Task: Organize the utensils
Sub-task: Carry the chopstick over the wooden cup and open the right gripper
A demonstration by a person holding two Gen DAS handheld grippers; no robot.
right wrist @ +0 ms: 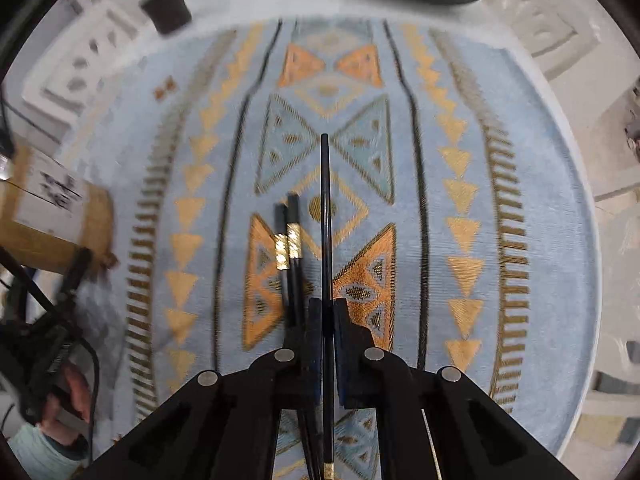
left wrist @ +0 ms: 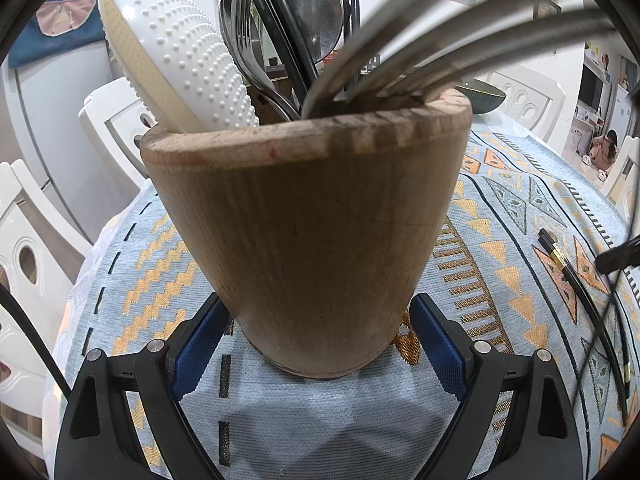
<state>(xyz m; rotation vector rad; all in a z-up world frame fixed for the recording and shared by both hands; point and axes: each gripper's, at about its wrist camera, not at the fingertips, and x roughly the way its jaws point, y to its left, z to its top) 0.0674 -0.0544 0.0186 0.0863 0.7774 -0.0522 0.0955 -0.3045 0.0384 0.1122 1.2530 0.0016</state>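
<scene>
Filling the wooden holder [left wrist: 312, 232] is mostly done: forks, spoons and a white paddle stand inside. The left claw [left wrist: 318, 344] brackets its base, open. Right of the holder, the right claw [right wrist: 327, 316] pinches one chopstick [right wrist: 326, 216]; a pair [right wrist: 289, 248] remains on the worktop [right wrist: 540, 240].

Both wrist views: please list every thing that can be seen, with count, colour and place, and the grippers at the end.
Wooden holder: one, brown, upright on the tablecloth between the left fingers.
Rice paddle: one, white, dotted, standing in the holder at its left.
Forks: several, silver, leaning out of the holder to the right.
Spoon: one, dark metal, at the holder's back.
Held chopstick: one, black, between the right fingers.
Lying chopsticks: two, black with gold bands, on the cloth left of the held one.
Tablecloth: one, light blue with orange and gold pattern.
Bowl: one, dark, behind the holder.
Chairs: white, around the table.
Left gripper: black with blue pads, open around the holder's base.
Right gripper: black, shut on the chopstick.
</scene>
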